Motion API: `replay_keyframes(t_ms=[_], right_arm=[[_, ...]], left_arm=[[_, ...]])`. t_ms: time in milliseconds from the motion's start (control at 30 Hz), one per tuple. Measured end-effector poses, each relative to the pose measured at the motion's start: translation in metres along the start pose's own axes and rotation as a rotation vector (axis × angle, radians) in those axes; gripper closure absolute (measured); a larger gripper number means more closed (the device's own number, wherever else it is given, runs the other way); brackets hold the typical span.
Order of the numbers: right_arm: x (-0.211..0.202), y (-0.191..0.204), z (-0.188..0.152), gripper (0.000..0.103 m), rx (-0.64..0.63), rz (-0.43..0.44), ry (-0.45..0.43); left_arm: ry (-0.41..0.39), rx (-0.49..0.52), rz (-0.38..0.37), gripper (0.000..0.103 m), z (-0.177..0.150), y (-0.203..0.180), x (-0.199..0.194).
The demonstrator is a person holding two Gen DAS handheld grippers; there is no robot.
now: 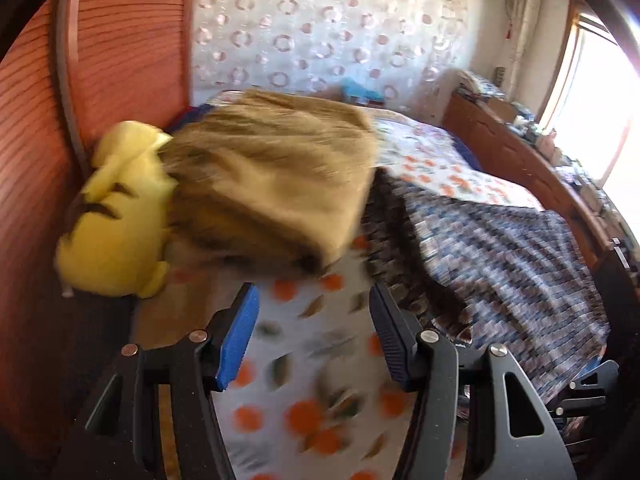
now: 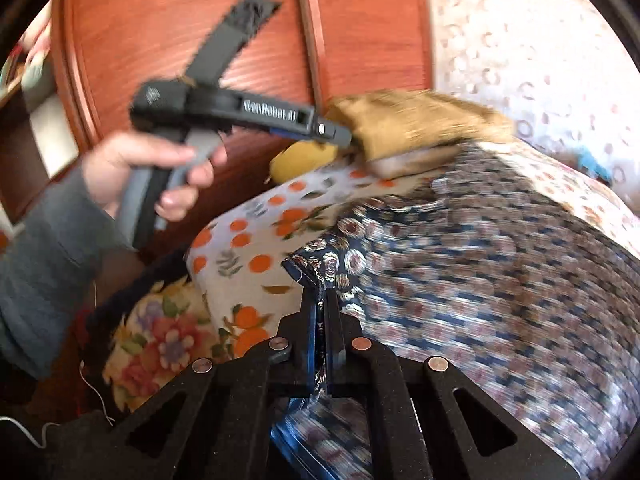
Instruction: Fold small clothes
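Two grippers in play and only one has anything. My right gripper (image 2: 322, 300) has its jaws pinched tight on a corner of the patterned blue garment (image 2: 480, 280), which is spread over the orange-print bedsheet (image 2: 248, 240). My left gripper (image 1: 314, 336) has its jaws standing apart with nothing between them, just bedsheet below.

What worries me: I'm holding one corner only. If I pull now with the left side empty, my guess is the cloth drags and bunches instead of folding clean, and a thin pinch like that could slip out of the pads. Everything's blurry too, so lining up the left one on the other edge is going to be sloppy. The folded tan garment (image 1: 272, 176) and the yellow plush toy (image 1: 116, 212) sit just past it, so a wide sweep could knock them.

The right wrist view shows the actual pinch, plus the person's hand (image 2: 160, 172) holding the left gripper up by the wooden headboard (image 2: 248, 40). You get none of that from the left wrist view, but it does show the far side of the bed, the shelf clutter and the window (image 1: 600, 112).
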State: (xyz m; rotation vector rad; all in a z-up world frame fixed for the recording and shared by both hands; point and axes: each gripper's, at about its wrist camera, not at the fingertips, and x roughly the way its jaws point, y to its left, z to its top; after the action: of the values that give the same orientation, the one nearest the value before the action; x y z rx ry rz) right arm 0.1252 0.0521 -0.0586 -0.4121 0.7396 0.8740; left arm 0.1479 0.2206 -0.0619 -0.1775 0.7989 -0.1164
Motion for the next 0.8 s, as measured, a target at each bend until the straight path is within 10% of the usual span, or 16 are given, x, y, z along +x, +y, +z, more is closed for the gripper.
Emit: replay_keyframes(t_ms=[300,333,800], right_arm=[[-0.043,-0.029,-0.023,0.100,0.095,-0.047,-0.045],[-0.046,-0.029,-0.027,0.100,0.171,0.080,-0.189],[-0.070,-0.041,-0.047,0.100,0.227,0.083,-0.209]], left_arm=[[0.085,0.039,-0.067,0.044,0.032,-0.062,0.054],[0.082,0.056,-0.055,0.044,0.031,-0.069,0.053],[0.177,0.010,-0.046,0.055,0.050,-0.101,0.108]])
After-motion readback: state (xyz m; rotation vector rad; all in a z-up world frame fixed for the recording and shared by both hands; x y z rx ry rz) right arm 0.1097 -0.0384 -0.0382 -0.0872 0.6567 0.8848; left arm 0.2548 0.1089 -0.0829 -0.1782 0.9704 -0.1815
